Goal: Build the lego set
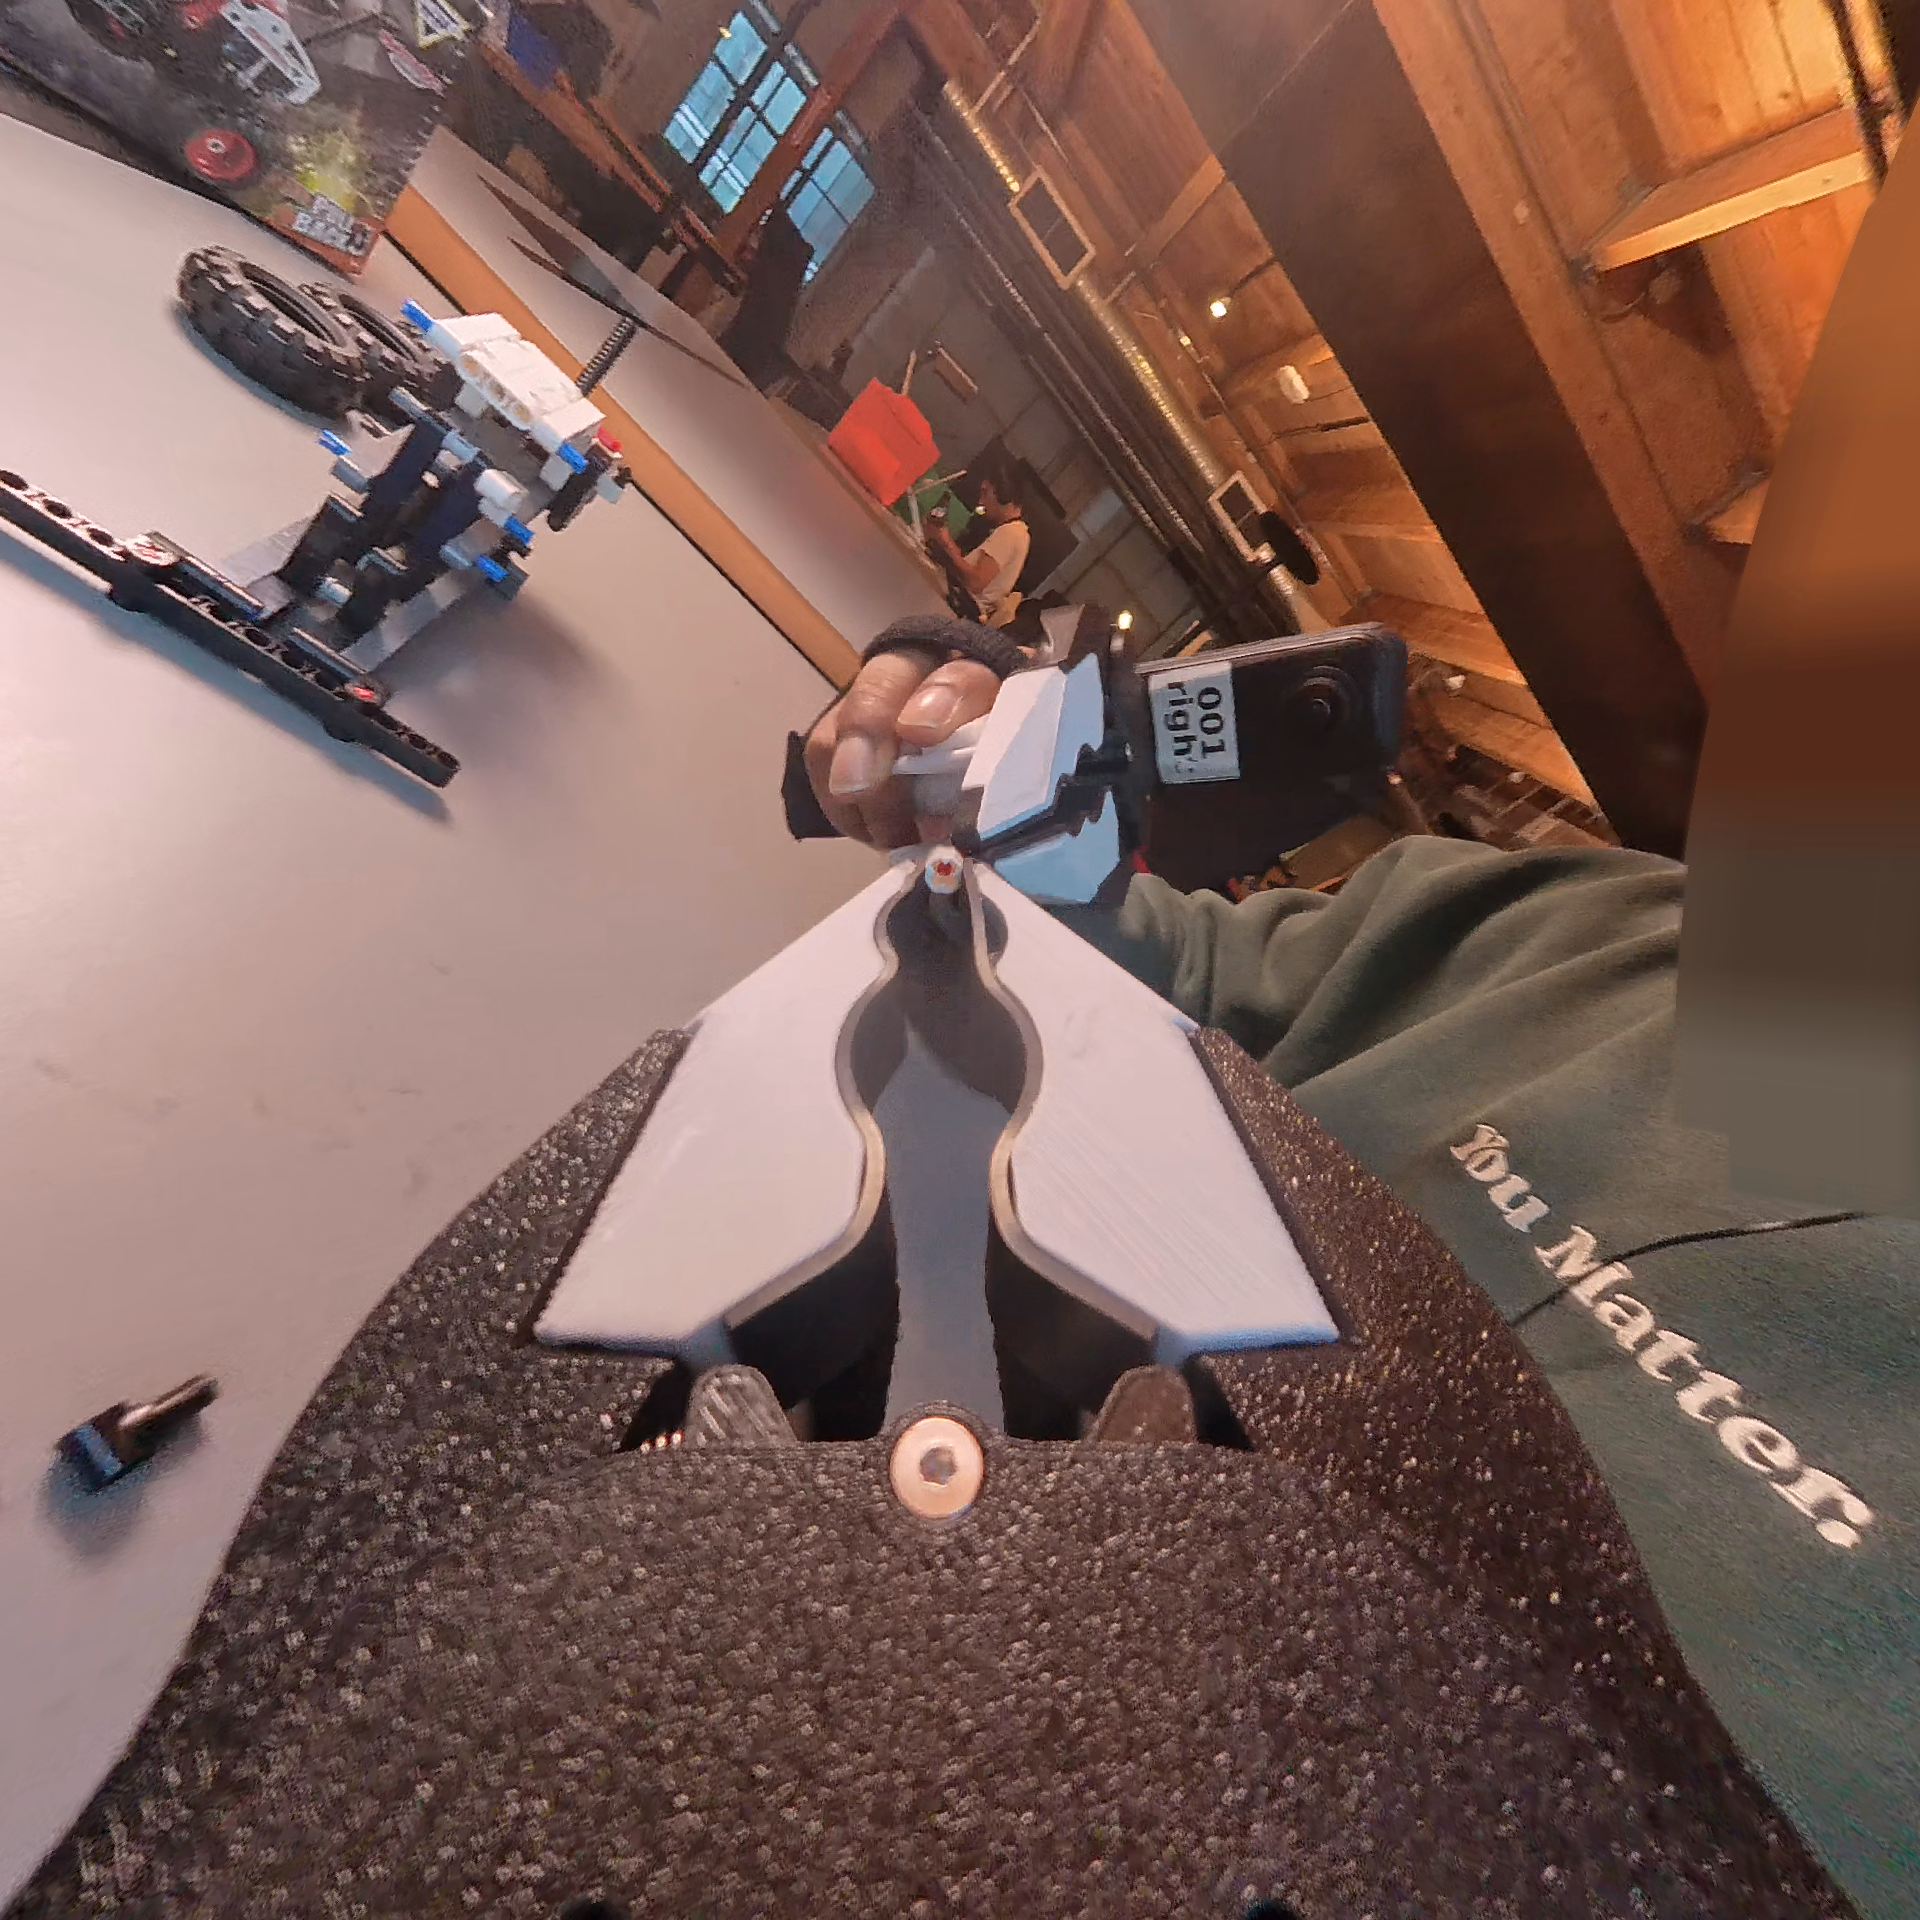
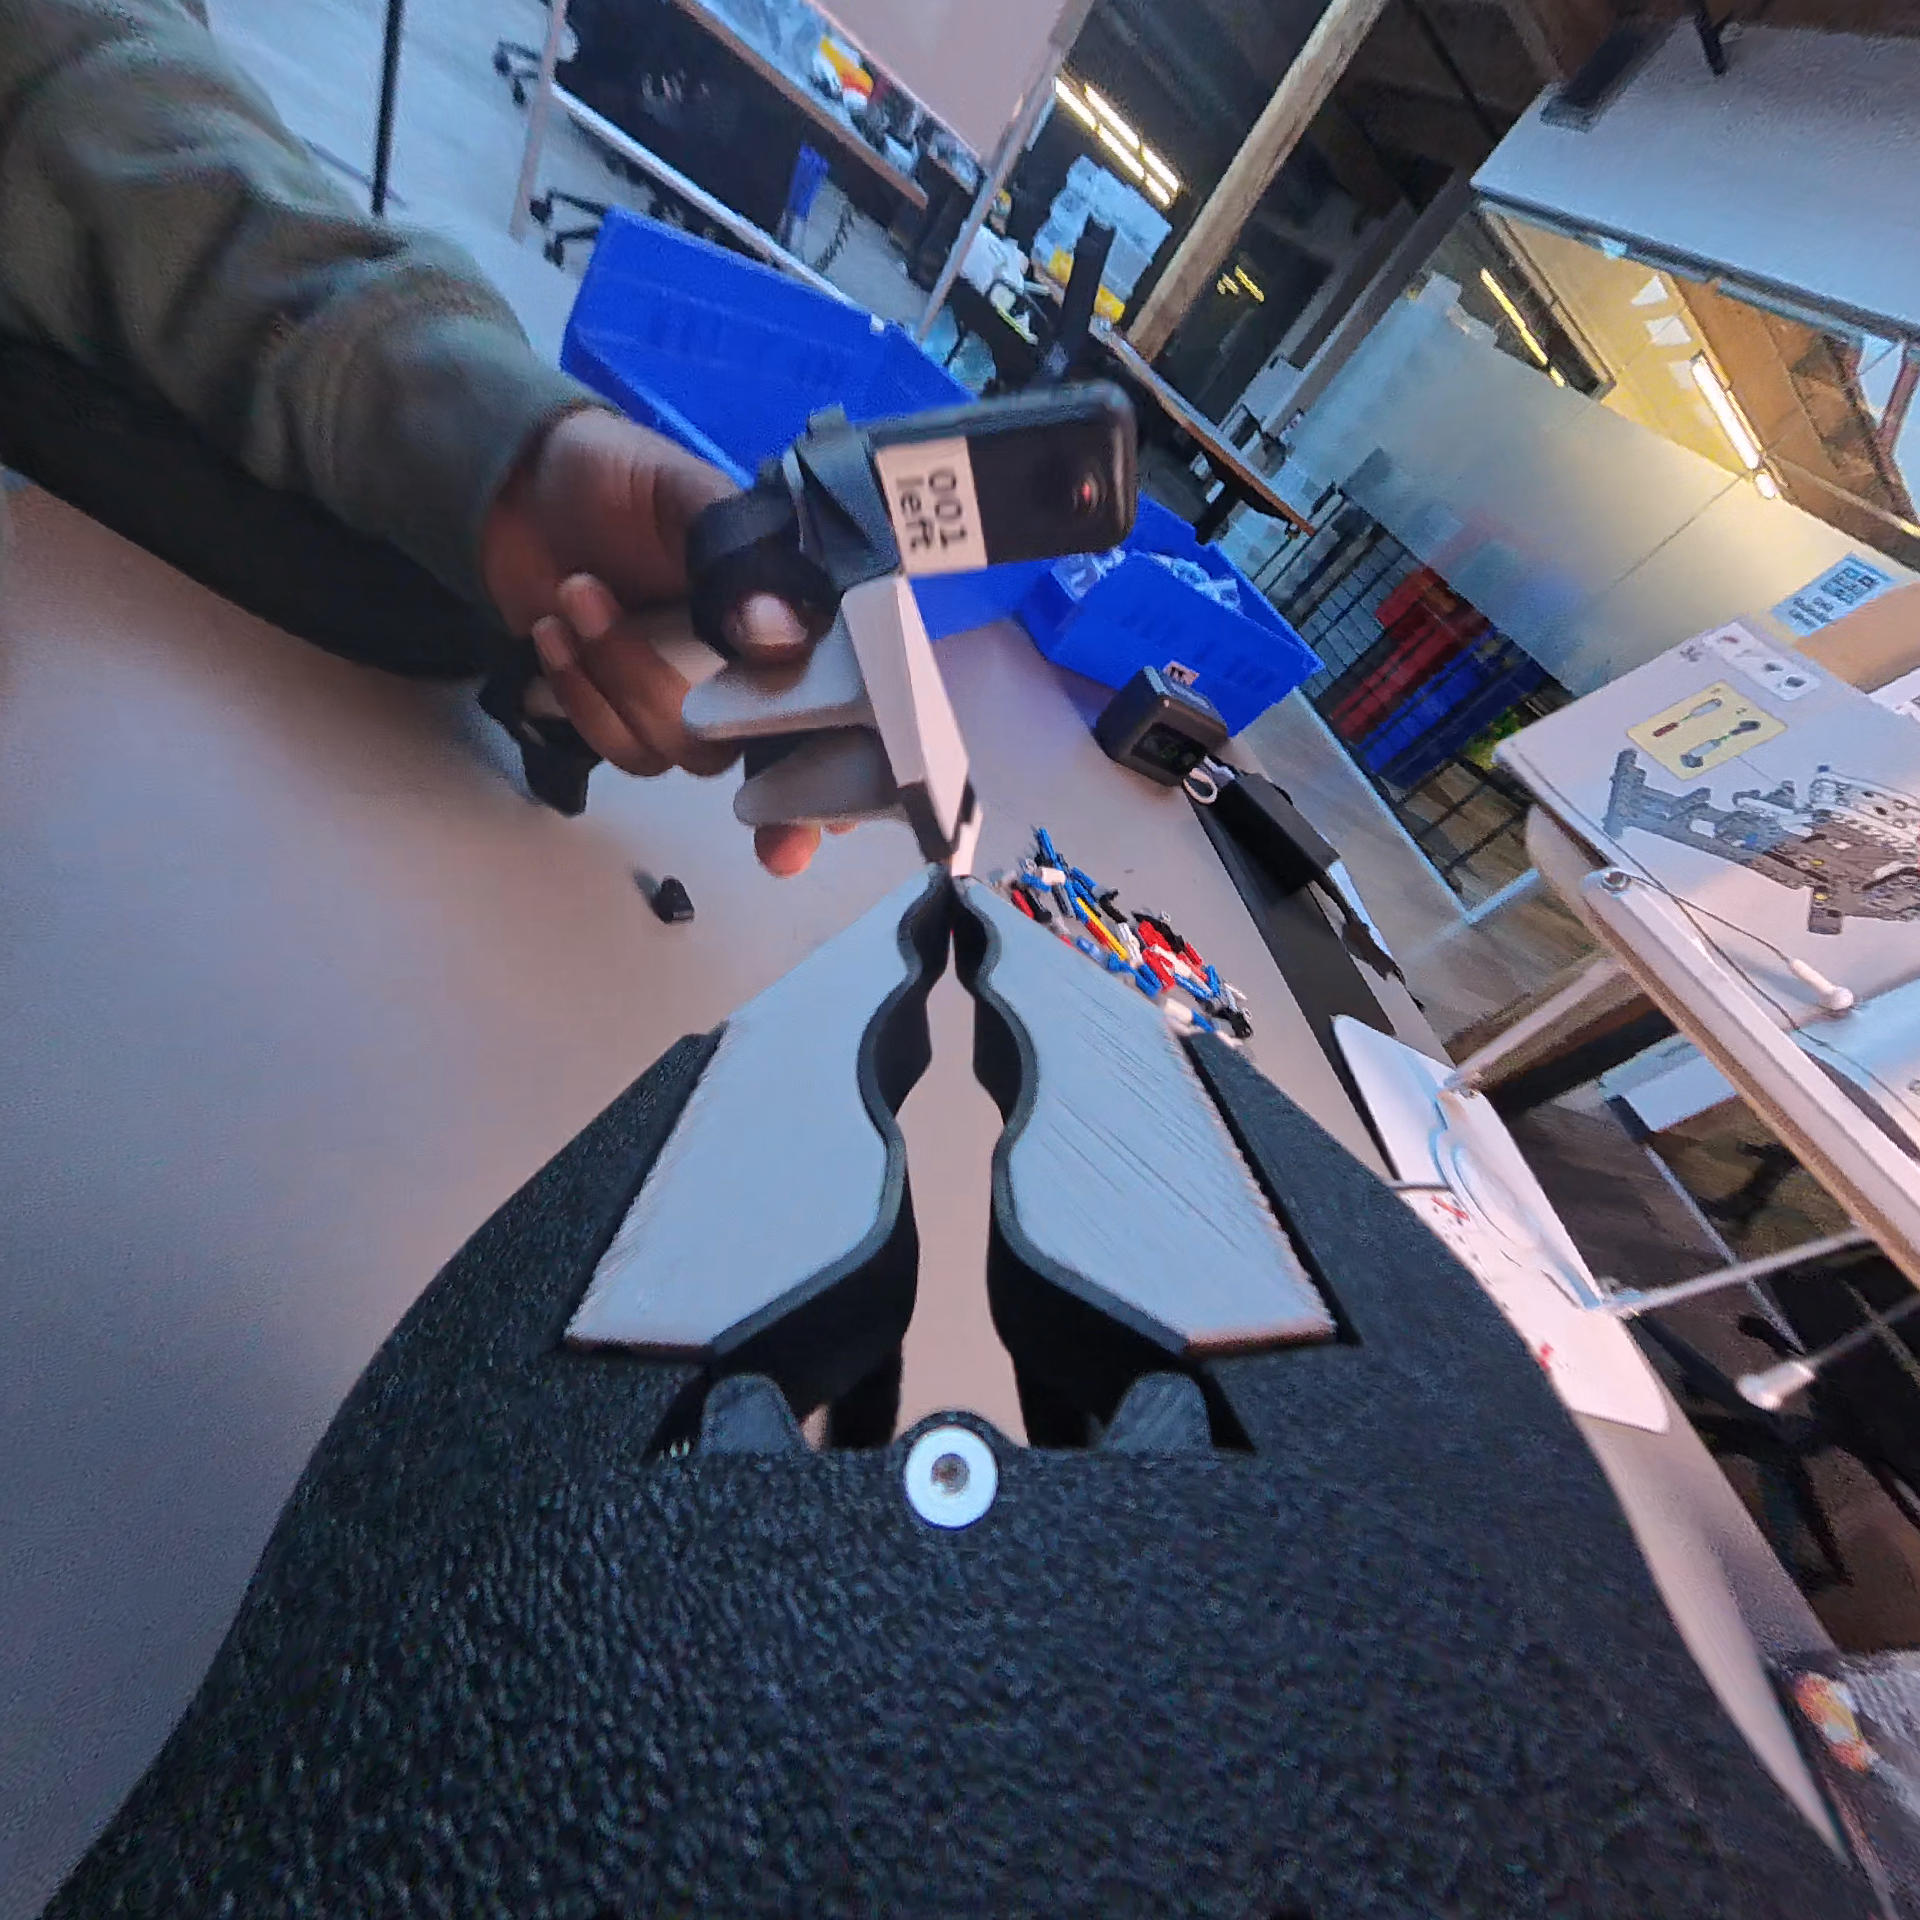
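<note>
Grippers meet tip to tip above the grey table (image 1: 260,987), which looks like a hand-off or the joining of two small parts in mid-air, not a pick from the surface. The left gripper (image 1: 940,878) has its jaws drawn in until only a sliver shows between the tips, and they pinch a small white piece with a red centre (image 1: 942,865), seen end-on right at the tip line. Holding it at the very ends leaves the rest of the piece free for the other tool. In this view the right gripper (image 1: 1023,805) comes in from about 1 o'clock of that piece, its white fingers closed down toward the same spot. Whether it holds the same piece or a second one, I cannot tell.

From the right wrist view, the right gripper (image 2: 951,894) shows jaws all but closed, with a thin reddish sliver between the tips; what it is stays unclear. The left gripper (image 2: 951,847) touches in at 12 o'clock of those tips.

The partly built lego model (image 1: 447,488) stands well apart, toward 10 o'clock in the left view, with black tyres (image 1: 281,322) behind it. A heap of loose coloured pins (image 2: 1122,945) lies at 2 o'clock of the right tips, and a black pin (image 1: 135,1429) sits alone on the table.
</note>
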A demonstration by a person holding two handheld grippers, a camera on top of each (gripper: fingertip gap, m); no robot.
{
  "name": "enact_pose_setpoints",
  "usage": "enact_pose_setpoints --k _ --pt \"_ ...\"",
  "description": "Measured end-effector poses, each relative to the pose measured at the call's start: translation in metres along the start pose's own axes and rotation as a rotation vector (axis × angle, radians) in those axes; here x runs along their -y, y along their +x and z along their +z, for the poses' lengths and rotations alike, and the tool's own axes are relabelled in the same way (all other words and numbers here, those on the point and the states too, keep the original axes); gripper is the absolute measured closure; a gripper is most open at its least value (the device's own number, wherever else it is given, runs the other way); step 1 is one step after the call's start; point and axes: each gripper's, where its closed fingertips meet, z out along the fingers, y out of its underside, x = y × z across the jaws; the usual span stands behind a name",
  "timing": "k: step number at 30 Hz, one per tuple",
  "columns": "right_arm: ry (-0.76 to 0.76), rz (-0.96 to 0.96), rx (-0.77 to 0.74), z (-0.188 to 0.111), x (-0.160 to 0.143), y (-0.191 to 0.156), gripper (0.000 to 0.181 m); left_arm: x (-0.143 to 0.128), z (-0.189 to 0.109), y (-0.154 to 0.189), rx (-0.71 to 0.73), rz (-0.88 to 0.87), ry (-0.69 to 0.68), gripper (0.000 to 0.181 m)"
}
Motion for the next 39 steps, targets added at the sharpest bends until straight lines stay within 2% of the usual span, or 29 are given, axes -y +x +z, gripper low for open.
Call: enact_pose_setpoints --k 2,3,4,6,10,15,18,24,30,33,39 --pt "0.046 0.036 0.049 0.007 0.012 -0.009 0.181 -0.022 0.016 0.015 -0.087 -0.013 -0.095 0.175" --pt "0.048 0.015 0.026 0.010 0.015 -0.008 0.181 -0.032 0.027 0.023 -0.113 0.003 -0.125 0.175" --pt "0.087 0.029 -0.008 0.006 0.024 0.000 0.181 -0.027 0.030 0.028 -0.124 0.012 -0.094 0.175" --pt "0.155 0.132 -0.040 -0.009 0.036 0.018 0.181 0.003 0.017 0.025 -0.141 -0.041 0.029 0.175" --pt "0.124 0.174 -0.093 -0.019 0.023 0.032 0.181 0.008 0.007 0.011 -0.101 -0.061 0.068 0.175" --pt "0.062 0.252 -0.003 -0.012 0.005 0.021 0.178 0.020 -0.003 -0.002 -0.023 -0.022 0.121 0.175" --pt "0.024 0.278 0.064 -0.004 -0.003 0.006 0.173 0.030 -0.015 -0.017 0.025 -0.013 0.192 0.175" --pt "-0.063 0.314 0.193 0.011 -0.020 -0.025 0.162 0.046 -0.032 -0.020 -0.047 -0.077 0.308 0.175" --pt "-0.161 0.303 0.338 0.017 -0.033 -0.060 0.161 0.042 -0.028 -0.012 -0.036 0.009 0.240 0.175" --pt "-0.210 0.321 0.419 0.028 -0.027 -0.088 0.161 0.046 -0.030 -0.014 0.006 0.054 0.244 0.175" --pt "-0.420 0.393 0.556 0.061 -0.013 -0.163 0.152 0.052 -0.039 -0.027 0.079 0.065 0.287 0.174"
